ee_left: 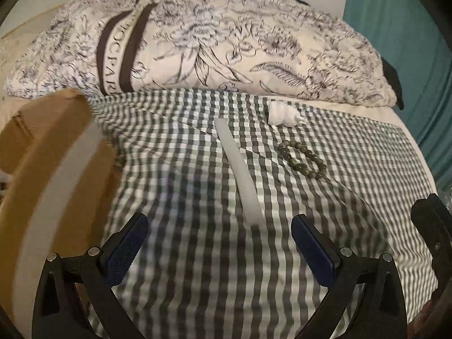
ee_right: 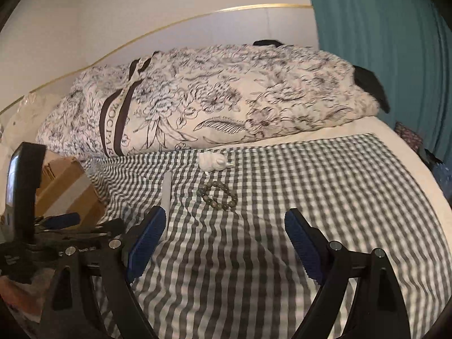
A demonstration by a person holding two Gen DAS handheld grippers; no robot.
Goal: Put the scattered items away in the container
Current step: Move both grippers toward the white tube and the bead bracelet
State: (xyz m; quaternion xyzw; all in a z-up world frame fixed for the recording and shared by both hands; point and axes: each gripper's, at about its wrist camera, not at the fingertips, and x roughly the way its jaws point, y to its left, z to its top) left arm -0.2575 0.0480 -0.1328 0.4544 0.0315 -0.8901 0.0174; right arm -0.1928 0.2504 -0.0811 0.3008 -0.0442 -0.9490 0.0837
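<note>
We see a bed covered with a grey-and-white checked cloth [ee_left: 197, 254], and on it lie three scattered items. A long, pale white flat stick [ee_left: 240, 169] runs lengthwise down the middle of the cloth, its near end just ahead of our left gripper [ee_left: 219, 230]. To the right of the stick lies a bracelet of round grey-green beads [ee_left: 302, 158], flat on the cloth, and just beyond it sits a small white ceramic figure [ee_left: 282, 114], close to the far edge of the cloth. Behind them a folded quilt with a black-on-cream flower print [ee_left: 212, 42] is heaped across the bed, and a teal curtain [ee_right: 381, 42] hangs on the right.

A brown cardboard box with a pale strip of tape [ee_left: 50, 169] stands at the left edge of the cloth, blurred in the left wrist view; what it holds we cannot tell.

The left gripper hangs over the cloth with its blue-padded jaws spread wide and nothing between them. Our right gripper [ee_right: 224, 217] is likewise released, jaws well apart and bare, pointing toward the bracelet, with the stick's near end hidden behind its left jaw
</note>
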